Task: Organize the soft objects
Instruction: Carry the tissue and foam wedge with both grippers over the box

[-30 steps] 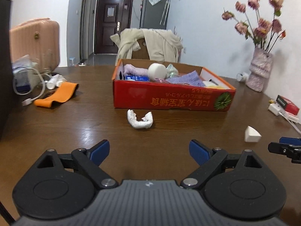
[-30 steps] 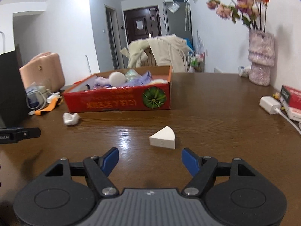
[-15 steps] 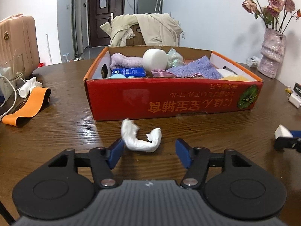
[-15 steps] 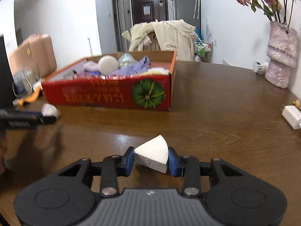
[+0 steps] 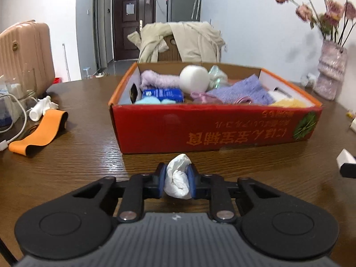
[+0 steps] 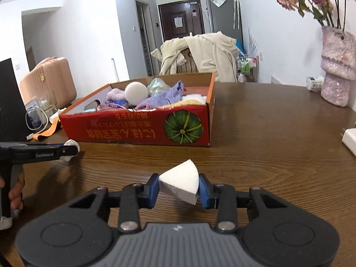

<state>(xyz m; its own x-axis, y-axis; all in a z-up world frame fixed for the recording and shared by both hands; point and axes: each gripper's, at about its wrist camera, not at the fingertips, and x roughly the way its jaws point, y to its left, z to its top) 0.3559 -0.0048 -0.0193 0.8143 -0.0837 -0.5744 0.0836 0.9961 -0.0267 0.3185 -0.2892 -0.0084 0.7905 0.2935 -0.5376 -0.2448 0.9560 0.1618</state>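
Observation:
My left gripper (image 5: 177,181) is shut on a crumpled white cloth (image 5: 178,180), just in front of the red cardboard box (image 5: 211,129). My right gripper (image 6: 179,189) is shut on a white wedge-shaped sponge (image 6: 180,183), in front of the same box (image 6: 138,131). The box holds several soft things: a white foam ball (image 5: 194,78), a lilac towel (image 5: 159,79), a purple cloth (image 5: 242,90), a blue pack (image 5: 162,93). In the right wrist view the left gripper (image 6: 66,151) with the cloth (image 6: 71,146) shows at the left.
An orange band (image 5: 39,132), a white cable and small bottle (image 5: 42,109) lie at the table's left. A pink vase with dried flowers (image 5: 331,75) stands at the right. A white charger (image 6: 349,138) lies at the right edge. A chair with a coat (image 5: 182,42) stands behind the table.
My left gripper has closed on the white cloth, which it was only straddling before. My right gripper keeps its hold on the sponge and has lifted slightly.

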